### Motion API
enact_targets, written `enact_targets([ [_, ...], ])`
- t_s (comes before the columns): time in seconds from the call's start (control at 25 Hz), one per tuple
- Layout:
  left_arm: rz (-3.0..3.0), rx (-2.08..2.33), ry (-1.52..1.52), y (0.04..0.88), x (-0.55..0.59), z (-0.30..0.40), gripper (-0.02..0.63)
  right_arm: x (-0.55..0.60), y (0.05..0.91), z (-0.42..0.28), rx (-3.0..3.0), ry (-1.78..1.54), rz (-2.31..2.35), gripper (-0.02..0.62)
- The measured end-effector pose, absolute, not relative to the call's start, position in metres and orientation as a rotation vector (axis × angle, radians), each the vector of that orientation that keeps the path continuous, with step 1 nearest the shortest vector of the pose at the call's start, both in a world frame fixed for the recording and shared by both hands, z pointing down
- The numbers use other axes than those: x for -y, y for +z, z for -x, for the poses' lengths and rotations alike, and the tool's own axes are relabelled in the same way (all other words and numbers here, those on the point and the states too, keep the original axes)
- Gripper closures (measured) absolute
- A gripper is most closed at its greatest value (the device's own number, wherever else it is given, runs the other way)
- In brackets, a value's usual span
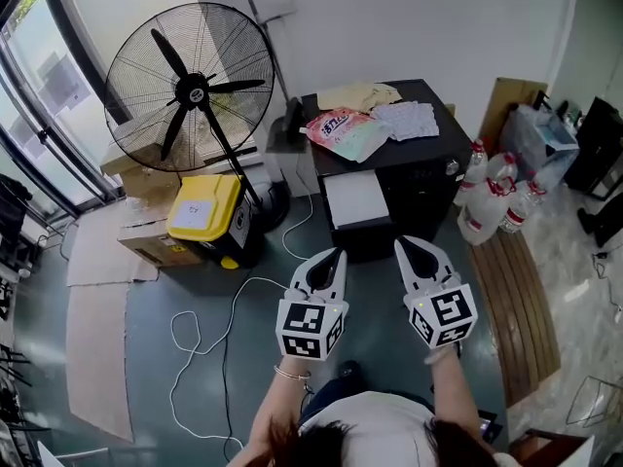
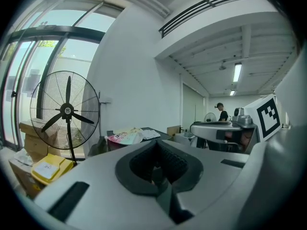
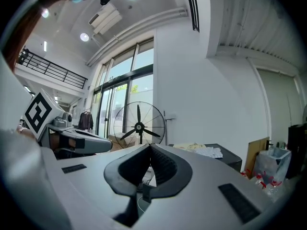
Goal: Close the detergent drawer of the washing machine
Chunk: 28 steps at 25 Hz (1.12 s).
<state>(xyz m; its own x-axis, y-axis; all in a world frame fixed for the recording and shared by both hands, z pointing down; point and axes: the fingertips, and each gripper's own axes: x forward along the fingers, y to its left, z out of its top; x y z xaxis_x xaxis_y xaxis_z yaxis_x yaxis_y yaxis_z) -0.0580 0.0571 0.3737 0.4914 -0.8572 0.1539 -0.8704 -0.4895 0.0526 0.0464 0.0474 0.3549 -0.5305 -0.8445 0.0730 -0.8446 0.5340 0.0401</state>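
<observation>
Jaws of left gripper (image 1: 337,254) and right gripper (image 1: 402,244) clenched on nothing, ribbed black pads meeting, both held level side by side for an approach; well ahead, a boxy matte black cabinet (image 1: 428,178) with a flat white panel (image 1: 355,199) jutting from its front, probably the open detergent drawer

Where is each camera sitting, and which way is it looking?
Head view: on the person's head, looking steeply down at fan, black machine and floor; shows forearms, left gripper, right gripper.
Left gripper view: on the left gripper, looking level past its shut jaws; right gripper at right.
Right gripper view: on the right gripper, looking level past its shut jaws; left gripper at left.
All three share the fan and black machine.
</observation>
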Motion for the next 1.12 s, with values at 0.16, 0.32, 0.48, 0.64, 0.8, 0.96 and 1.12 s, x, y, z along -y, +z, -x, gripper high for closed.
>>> enact_targets([
  [0.16,-2.612,1.482,0.173,0.382,-0.037,0.069,0.589,-0.028,0.358,-0.043,2.645,0.004,-1.541,0.571],
  [0.32,-2.623,1.442,0.184,0.391,-0.019,0.076,0.588,-0.014,0.364,-0.043,2.618,0.024,-1.584,0.57],
  [0.48,-2.616,1.411,0.215,0.404,-0.007,0.079,0.588,-0.004,0.373,-0.045,2.59,0.05,-1.603,0.569],
  [0.64,-2.618,1.379,0.229,0.412,0.008,0.077,0.588,0.009,0.38,-0.049,2.58,0.07,-1.606,0.568],
  [0.8,-2.616,1.368,0.238,0.425,0.021,0.075,0.588,0.022,0.395,-0.054,2.576,0.094,-1.591,0.563],
  [0.96,-2.604,1.361,0.242,0.435,0.033,0.074,0.584,0.037,0.409,-0.059,2.568,0.128,-1.565,0.53],
  [1.12,-2.573,1.352,0.249,0.448,0.047,0.076,0.529,0.055,0.424,-0.064,2.552,0.161,-1.534,0.499],
])
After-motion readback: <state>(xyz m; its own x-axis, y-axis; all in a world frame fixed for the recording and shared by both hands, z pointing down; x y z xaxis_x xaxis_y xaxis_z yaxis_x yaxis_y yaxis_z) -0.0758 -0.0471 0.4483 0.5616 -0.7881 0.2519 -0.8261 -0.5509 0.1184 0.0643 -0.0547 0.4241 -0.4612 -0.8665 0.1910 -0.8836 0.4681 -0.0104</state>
